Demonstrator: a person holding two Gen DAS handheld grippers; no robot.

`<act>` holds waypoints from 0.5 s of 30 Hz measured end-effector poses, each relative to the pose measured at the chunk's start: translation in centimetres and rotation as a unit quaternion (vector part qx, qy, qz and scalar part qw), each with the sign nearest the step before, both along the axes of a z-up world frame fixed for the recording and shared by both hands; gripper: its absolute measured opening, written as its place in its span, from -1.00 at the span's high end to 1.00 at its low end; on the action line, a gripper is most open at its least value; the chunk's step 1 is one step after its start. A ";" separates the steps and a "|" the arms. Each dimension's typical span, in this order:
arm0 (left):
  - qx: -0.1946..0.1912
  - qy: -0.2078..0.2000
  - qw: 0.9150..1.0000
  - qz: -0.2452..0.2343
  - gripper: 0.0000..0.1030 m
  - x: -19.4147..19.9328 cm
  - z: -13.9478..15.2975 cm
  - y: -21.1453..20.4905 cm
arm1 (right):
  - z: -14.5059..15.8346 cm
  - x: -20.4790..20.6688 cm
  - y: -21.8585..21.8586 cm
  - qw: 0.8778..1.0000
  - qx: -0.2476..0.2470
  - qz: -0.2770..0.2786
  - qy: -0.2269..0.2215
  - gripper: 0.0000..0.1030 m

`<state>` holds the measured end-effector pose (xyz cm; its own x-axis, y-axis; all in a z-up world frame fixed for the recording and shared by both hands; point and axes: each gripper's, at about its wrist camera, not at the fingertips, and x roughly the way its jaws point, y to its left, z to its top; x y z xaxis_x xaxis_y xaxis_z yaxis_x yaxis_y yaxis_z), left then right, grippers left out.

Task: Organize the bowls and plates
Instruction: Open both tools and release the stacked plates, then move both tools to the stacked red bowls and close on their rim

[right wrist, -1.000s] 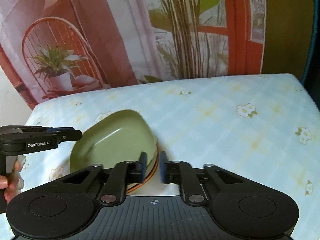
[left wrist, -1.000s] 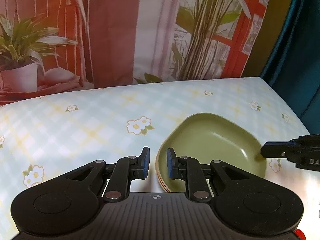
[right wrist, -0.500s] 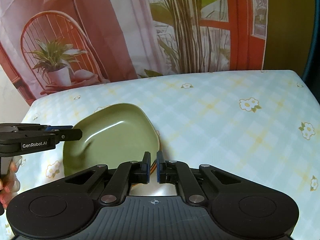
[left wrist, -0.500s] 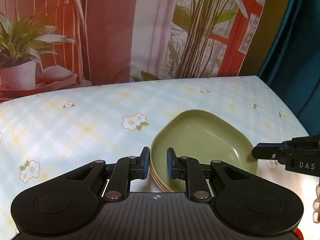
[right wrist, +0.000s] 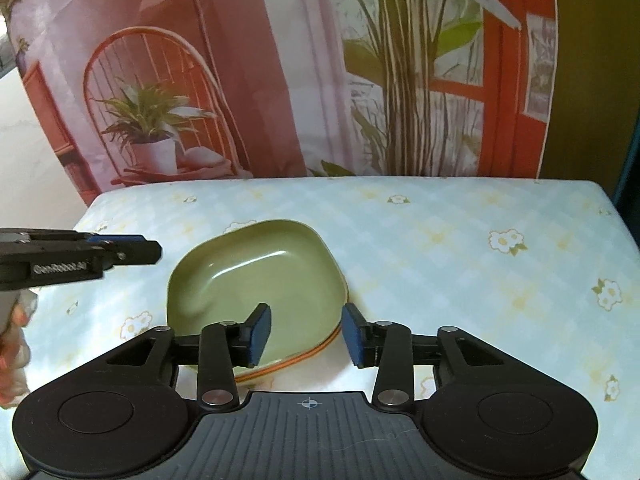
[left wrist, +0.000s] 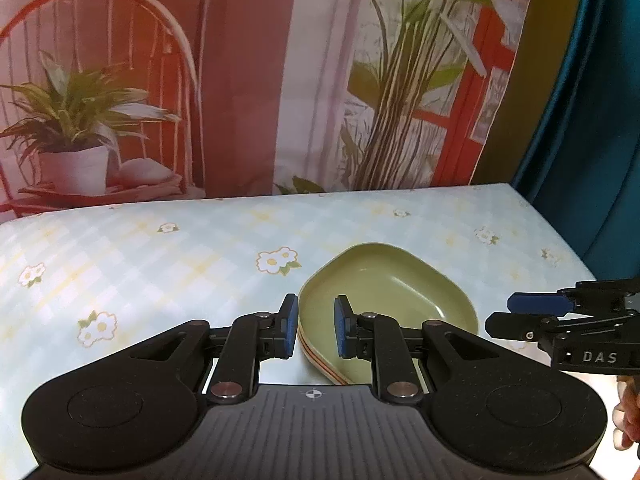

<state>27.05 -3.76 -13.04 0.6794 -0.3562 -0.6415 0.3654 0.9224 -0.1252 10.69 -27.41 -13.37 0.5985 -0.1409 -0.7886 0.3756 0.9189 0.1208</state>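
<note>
A green plate [left wrist: 384, 292] [right wrist: 256, 276] tops a stack of orange-rimmed plates lying on the floral tablecloth [left wrist: 160, 280]. My left gripper [left wrist: 317, 328] hovers over the stack's left rim, its jaws a narrow gap apart and pressing on nothing. In the right wrist view the left gripper [right wrist: 148, 249] shows side-on, left of the stack. My right gripper [right wrist: 306, 334] is above the stack's near right rim. Its jaws are opening, and the rim shows between them untouched. The right gripper [left wrist: 504, 314] also pokes in from the right edge of the left wrist view.
A printed backdrop [right wrist: 280, 80] of a chair and plants hangs behind the table. A teal curtain [left wrist: 592, 120] stands at the right. The table's right edge [right wrist: 616, 216] is near. A person's hand [right wrist: 16, 352] holds the left gripper.
Both grippers have drawn back and upward, so the stack looks smaller and farther off. The right gripper's jaws, shut half a second ago, now stand apart. The stack has stayed put.
</note>
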 end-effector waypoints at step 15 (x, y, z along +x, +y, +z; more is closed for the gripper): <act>-0.008 -0.005 1.000 0.012 0.22 -8.0 0.5 0.3 | 1.4 -4.5 1.7 0.999 -0.018 0.025 -0.017 0.07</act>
